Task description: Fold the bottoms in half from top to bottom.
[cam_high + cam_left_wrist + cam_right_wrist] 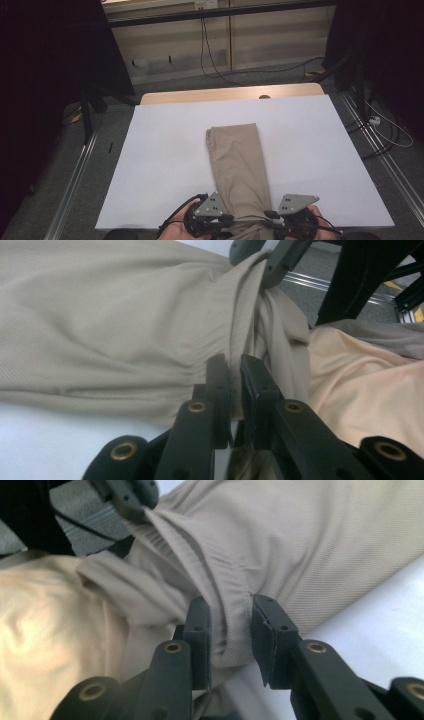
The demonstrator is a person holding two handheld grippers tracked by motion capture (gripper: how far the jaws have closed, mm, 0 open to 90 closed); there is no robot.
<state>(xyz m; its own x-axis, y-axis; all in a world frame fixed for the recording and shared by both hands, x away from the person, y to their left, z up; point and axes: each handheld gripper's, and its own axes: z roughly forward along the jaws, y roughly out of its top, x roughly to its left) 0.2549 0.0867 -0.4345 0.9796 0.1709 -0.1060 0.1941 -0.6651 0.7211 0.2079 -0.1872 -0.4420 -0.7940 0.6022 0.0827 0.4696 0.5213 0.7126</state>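
Beige trousers [237, 160], folded lengthwise, lie down the middle of the white table [160, 150], waistband at the near edge. My left gripper [229, 218] is at the waistband's left side, and in the left gripper view it [235, 371] is shut on the fabric's edge [150, 330]. My right gripper [268, 216] is at the waistband's right side. In the right gripper view its jaws [227, 611] stand apart around a thick fold of the waistband [230, 585], which lies loose between them.
The table's near edge is right under both hands. A person's pale peach clothing [370, 390] sits just behind the waistband. Grey floor, metal rails [75, 175] and cables [385, 130] flank the table. A wooden strip [230, 93] borders the far edge.
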